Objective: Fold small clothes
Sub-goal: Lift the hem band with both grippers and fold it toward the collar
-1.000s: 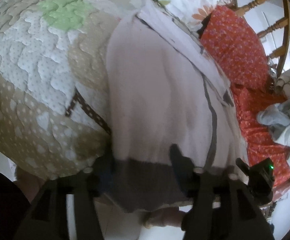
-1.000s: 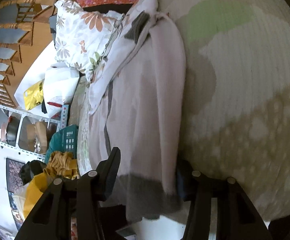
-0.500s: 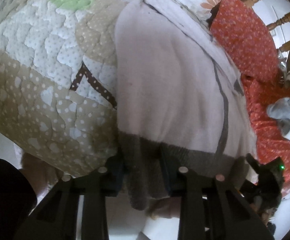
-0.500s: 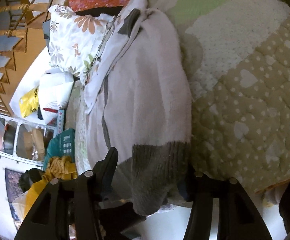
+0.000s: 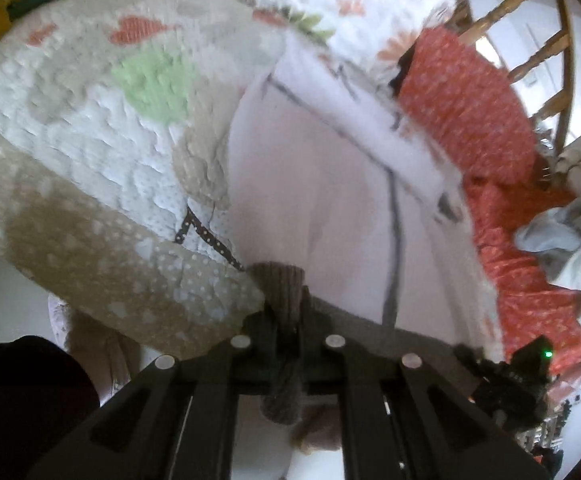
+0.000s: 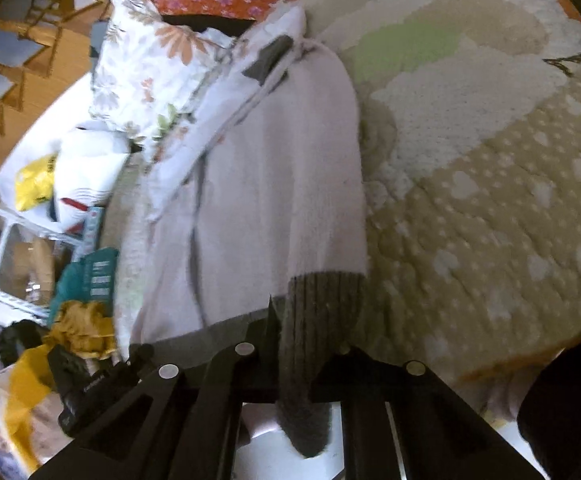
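A pale pink knitted garment (image 5: pixel 322 200) with a grey ribbed hem (image 5: pixel 278 280) lies lengthwise on a quilted bedspread (image 5: pixel 90 160). My left gripper (image 5: pixel 286 312) has its jaws closing tight on the hem's left corner, and the grey rib is bunched between the pads and hangs below them. In the right wrist view the same garment (image 6: pixel 274 184) stretches away from me. There my right gripper (image 6: pixel 310 340) is closing on the hem's right corner (image 6: pixel 322 296), which is pinched and drooping. Each gripper shows at the edge of the other's view.
A floral pillow (image 5: pixel 350 0) and an orange-red patterned cloth (image 5: pixel 470 112) lie beyond the garment, by a wooden chair (image 5: pixel 530 20). Light blue clothes (image 5: pixel 562 248) are heaped at the right. Yellow cloth and bags (image 6: pixel 78 320) sit below the bed's edge near shelves (image 6: pixel 10 248).
Both grippers went from open around the hem to shut on it. The hem corners are now bunched and lifted slightly off the bed's edge.
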The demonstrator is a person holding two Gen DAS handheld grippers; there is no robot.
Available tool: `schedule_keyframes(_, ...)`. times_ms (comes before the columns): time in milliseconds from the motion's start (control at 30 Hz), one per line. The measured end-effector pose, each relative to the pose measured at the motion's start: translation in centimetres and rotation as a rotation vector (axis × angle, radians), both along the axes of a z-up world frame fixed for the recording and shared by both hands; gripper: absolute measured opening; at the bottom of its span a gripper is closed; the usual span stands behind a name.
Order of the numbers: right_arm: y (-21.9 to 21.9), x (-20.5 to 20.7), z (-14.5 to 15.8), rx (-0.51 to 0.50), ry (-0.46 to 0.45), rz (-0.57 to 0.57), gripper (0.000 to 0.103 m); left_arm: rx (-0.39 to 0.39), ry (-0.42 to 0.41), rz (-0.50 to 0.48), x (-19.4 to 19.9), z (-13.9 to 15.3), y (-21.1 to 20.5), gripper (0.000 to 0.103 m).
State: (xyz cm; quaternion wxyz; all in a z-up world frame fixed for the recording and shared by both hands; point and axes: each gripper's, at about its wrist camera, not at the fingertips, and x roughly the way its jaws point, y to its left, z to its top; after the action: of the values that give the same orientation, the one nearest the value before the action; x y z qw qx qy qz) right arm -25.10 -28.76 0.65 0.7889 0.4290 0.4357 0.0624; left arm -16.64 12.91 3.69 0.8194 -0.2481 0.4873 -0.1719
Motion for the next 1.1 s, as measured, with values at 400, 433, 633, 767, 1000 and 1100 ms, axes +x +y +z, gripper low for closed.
schedule_keyframes(400,2.0,-0.9,2.7,-0.012,-0.045,0.110,0.008,-0.009,0.008,0.000,-0.2,1.0,0.9,0.007)
schedule_keyframes(433,1.8,-0.3,3.3,-0.021,-0.054,0.109,0.008,-0.009,0.003,0.002,0.8,1.3,1.0,0.007)
schedule_keyframes(633,-0.2,8.7,8.4,-0.097,-0.147,0.065,0.008,-0.027,-0.029,0.061,10.9,3.8,0.3,0.007)
schedule_keyframes(767,-1.5,15.1,9.0,-0.093,-0.145,0.009,0.008,0.001,-0.072,0.084,17.6,5.7,-1.5,0.007)
schedule_keyframes(1000,-3.6,24.0,5.1,-0.113,-0.026,-0.030,0.009,0.095,-0.058,0.062,25.8,3.8,-5.0,0.007)
schedule_keyframes(1100,-4.6,26.3,3.7,-0.088,-0.022,-0.017,0.011,0.093,-0.011,0.065,28.6,2.1,-5.5,0.008)
